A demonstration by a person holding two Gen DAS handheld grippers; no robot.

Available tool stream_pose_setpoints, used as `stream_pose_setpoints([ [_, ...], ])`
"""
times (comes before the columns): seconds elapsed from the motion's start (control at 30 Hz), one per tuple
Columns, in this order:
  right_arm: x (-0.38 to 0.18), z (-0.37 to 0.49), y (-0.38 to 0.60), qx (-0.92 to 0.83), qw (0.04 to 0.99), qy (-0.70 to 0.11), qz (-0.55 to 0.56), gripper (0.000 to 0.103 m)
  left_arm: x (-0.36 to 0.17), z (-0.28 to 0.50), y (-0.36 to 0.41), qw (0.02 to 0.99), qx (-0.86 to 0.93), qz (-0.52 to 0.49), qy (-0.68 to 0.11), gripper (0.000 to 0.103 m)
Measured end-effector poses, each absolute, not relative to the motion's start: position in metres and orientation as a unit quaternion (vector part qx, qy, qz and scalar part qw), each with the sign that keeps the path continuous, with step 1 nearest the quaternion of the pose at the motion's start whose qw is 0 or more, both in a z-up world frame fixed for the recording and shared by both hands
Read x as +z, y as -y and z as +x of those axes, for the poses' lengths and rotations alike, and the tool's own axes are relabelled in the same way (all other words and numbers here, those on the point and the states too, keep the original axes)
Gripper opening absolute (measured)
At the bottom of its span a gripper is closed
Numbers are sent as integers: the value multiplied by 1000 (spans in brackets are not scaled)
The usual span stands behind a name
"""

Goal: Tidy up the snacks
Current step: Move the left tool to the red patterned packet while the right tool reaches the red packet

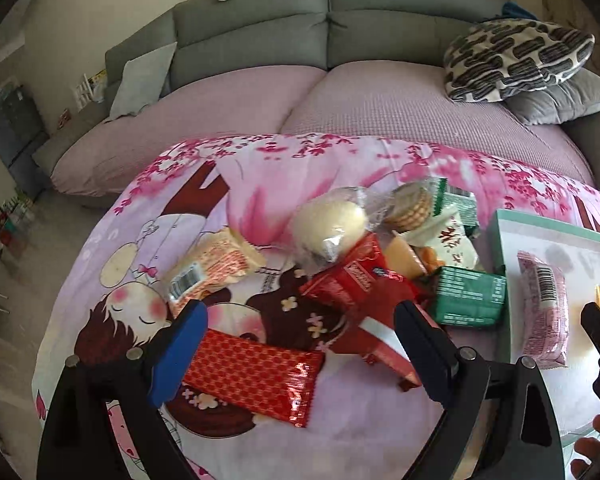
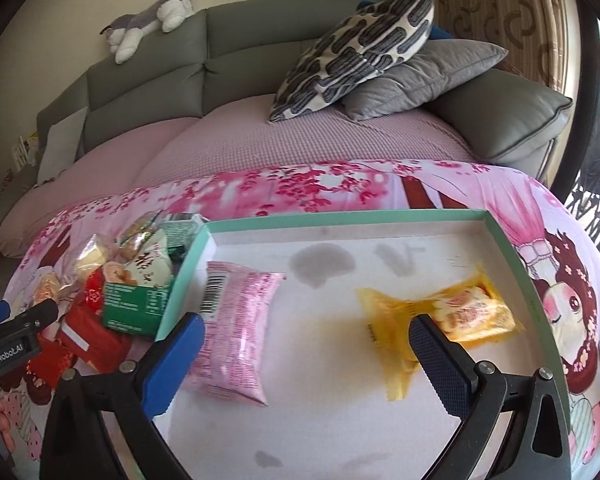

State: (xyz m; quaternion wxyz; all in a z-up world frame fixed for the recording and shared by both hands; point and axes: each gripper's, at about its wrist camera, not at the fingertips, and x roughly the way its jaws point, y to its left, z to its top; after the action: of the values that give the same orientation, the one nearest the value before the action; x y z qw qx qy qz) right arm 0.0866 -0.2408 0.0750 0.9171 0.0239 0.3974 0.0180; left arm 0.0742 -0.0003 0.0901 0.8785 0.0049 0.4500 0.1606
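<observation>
A grey sofa (image 1: 328, 12) is stretching across the back of the room, at twelve o'clock from the table, with a patterned cushion (image 2: 356, 52) leaning on a grey one at its right end and a plush toy (image 2: 152, 20) lying along its top. In front of it a table is sitting under a pink cartoon cloth (image 1: 260, 168). On the right half of the cloth a shallow box with a mint-green rim (image 2: 340, 216) is lying open. Inside it a pink packet (image 2: 236, 328) is lying near the nine o'clock wall, and a yellow packet (image 2: 440, 320) is lying toward three o'clock, well apart from the pink one.

Just beside the box, at its nine o'clock, a heap of snacks (image 1: 380, 248) is lying loose on the cloth: a round bun in clear wrap (image 1: 328, 224), a green packet (image 1: 470, 296) touching the box wall, red packets, and a cream-and-red bar (image 1: 212, 268) a little apart at the heap's nine o'clock. A long red packet (image 1: 256, 376) is lying nearest the left tongs.

The left tongs (image 1: 300, 344) are hanging over the heap with their jaws spread wide, pinching nothing. The right tongs (image 2: 308, 356) are hanging over the box, spread wide too and holding nothing; the pink packet is showing beside the blue finger and the yellow one beside the black finger.
</observation>
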Motion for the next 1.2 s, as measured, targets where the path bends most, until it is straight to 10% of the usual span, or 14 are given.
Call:
stream_pose_setpoints([
  [1.2,32,85,59,144,895,-407,-112,97,45,56,-115,835,190,-123,-502,94],
])
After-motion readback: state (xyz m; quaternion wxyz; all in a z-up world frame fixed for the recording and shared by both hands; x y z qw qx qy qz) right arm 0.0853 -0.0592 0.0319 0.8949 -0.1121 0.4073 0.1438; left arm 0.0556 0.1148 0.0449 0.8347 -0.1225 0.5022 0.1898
